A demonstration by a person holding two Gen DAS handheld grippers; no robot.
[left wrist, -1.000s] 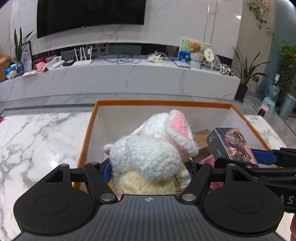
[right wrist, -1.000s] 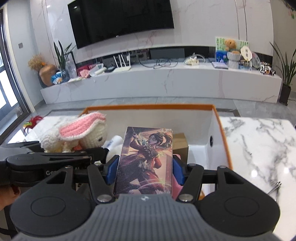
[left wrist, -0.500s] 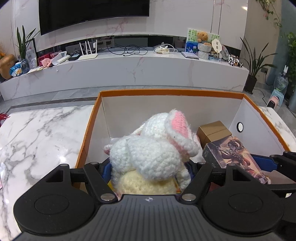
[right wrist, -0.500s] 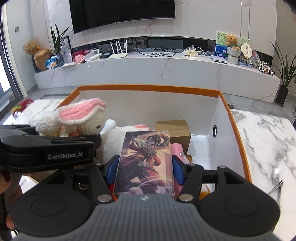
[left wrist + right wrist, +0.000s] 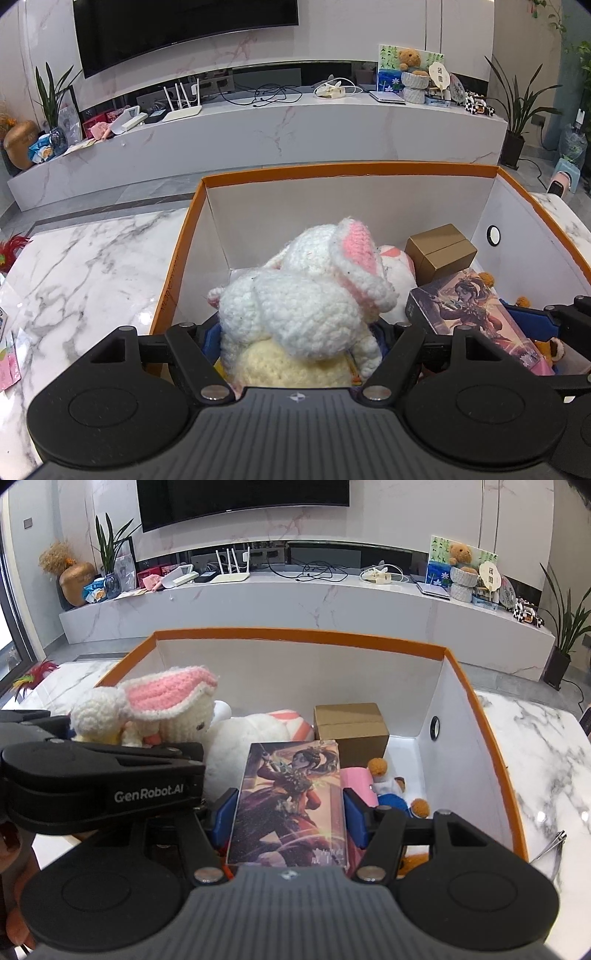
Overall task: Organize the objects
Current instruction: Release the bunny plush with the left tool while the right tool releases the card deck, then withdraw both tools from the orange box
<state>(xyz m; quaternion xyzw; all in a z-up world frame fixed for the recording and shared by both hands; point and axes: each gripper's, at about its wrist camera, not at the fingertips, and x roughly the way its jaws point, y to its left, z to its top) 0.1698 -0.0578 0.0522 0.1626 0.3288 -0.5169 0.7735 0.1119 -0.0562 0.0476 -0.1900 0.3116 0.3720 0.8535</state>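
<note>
Marble tabletop [image 5: 92, 266] lies bare to the left of the orange-rimmed box [image 5: 332, 170], which stands open with white inner walls. Over the left part of that box the left gripper [image 5: 297, 330] points down into it with a crochet rabbit [image 5: 306, 306] between its jaws. The jaws have just been opening a little, yet the one blue pad in view is against the white wool and the toy sits up at rim level instead of lying on the bottom, so the claw is grasping it. The rabbit's pink-lined ear flops toward the box's right side, and its cream-yellow part is nearest the camera. Below and just right of the rabbit, on the box floor, lies a white plush toy [image 5: 243, 738] with a pink-and-white striped part. Right of that, near the box's back wall, stands a brown carton [image 5: 351, 727]. In front of the carton, over the box's middle, the right gripper [image 5: 290, 808] is clenched on an illustrated card box [image 5: 291, 801], one blue pad on each long edge, picture face up. Under its right edge a pink item [image 5: 354, 779] shows, and beside that lies a small doll [image 5: 388, 779] with orange pompoms, close to the box's right wall. Outside that wall, a nail clipper [image 5: 550, 849] rests on the marble.
</note>
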